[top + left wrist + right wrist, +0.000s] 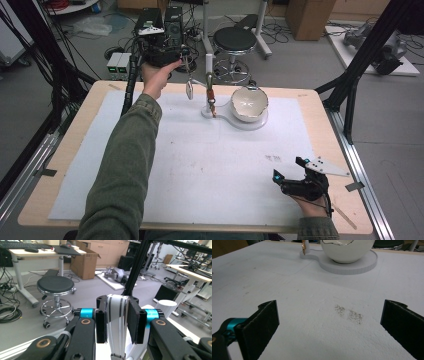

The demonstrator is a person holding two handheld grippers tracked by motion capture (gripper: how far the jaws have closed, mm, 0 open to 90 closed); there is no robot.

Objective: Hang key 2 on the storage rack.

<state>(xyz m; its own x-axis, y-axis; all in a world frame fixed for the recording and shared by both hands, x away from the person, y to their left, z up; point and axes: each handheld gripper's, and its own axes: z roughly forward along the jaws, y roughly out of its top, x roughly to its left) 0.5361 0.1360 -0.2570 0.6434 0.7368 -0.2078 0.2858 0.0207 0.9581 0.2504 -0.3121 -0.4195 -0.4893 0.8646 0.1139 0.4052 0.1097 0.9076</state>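
A white bowl (248,102) (347,250) with a thin gold rim stands on a flat white base (245,124) (362,263) at the far middle of the table. A white post (209,65) rises from the base's small end, with a brown and gold piece (212,100) (304,247) hanging on it. Left of the post, my left gripper (185,54) (117,322) is held above the far edge, shut on the white grey-striped handle (116,307) of a spoon (190,89) that hangs down. My right gripper (287,175) (329,315) rests open at the front right, nothing between its jaws.
A white mat (190,165) covers the wooden table, with a dark smudge (273,158) (349,313) just ahead of the right gripper. Black frame struts (350,85) stand at the right edge. A black stool (235,40) (55,285) and cables lie beyond the far edge.
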